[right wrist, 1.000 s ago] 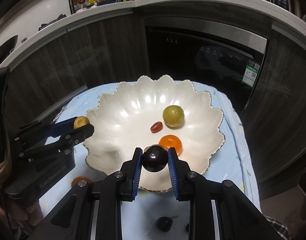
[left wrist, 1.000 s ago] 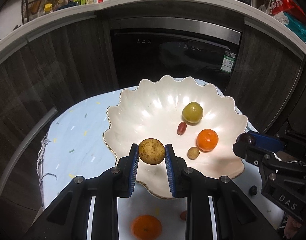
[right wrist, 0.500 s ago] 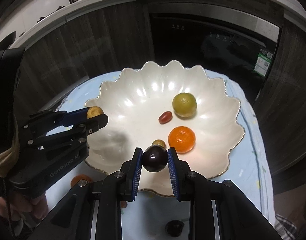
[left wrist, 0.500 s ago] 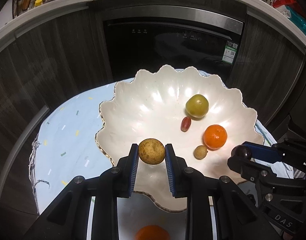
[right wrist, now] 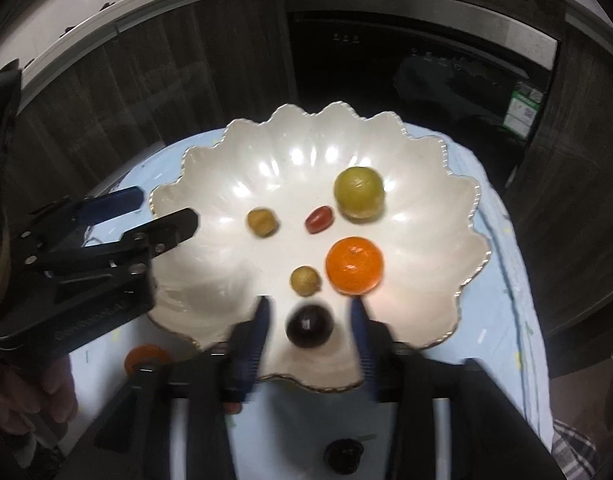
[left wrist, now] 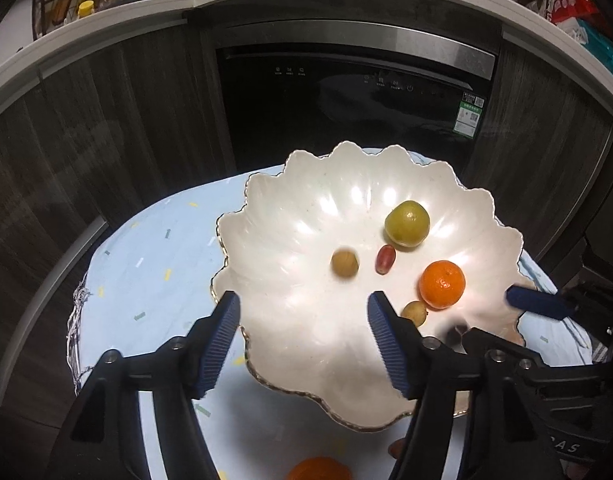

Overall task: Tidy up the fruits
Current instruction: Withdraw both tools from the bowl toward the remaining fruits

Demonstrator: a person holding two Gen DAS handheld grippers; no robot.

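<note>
A white scalloped bowl (left wrist: 290, 208) (right wrist: 226, 144) sits on a light blue cloth. In it lie a green-yellow fruit (left wrist: 406, 223) (right wrist: 358, 192), a red grape (left wrist: 385, 259) (right wrist: 319, 219), an orange (left wrist: 441, 284) (right wrist: 354, 265), a small tan fruit (left wrist: 413, 312) (right wrist: 305, 279) and a brown-yellow fruit (left wrist: 345, 264) (right wrist: 261, 221), blurred. My left gripper (left wrist: 302, 334) is open and empty over the bowl's near side. My right gripper (right wrist: 309, 324) is open; a dark plum (right wrist: 309, 326) lies blurred in the bowl between its fingers.
Another orange (left wrist: 318, 470) (right wrist: 146, 358) and a dark fruit (right wrist: 343, 454) lie on the cloth (left wrist: 154, 264) in front of the bowl. A dark oven and wood cabinets stand behind. Bottles stand on the counter (left wrist: 106, 28) at the back left.
Both grippers have opened. The brown-yellow fruit dropped from the left gripper into the bowl, and the dark plum left the right gripper's grip near the bowl's front.
</note>
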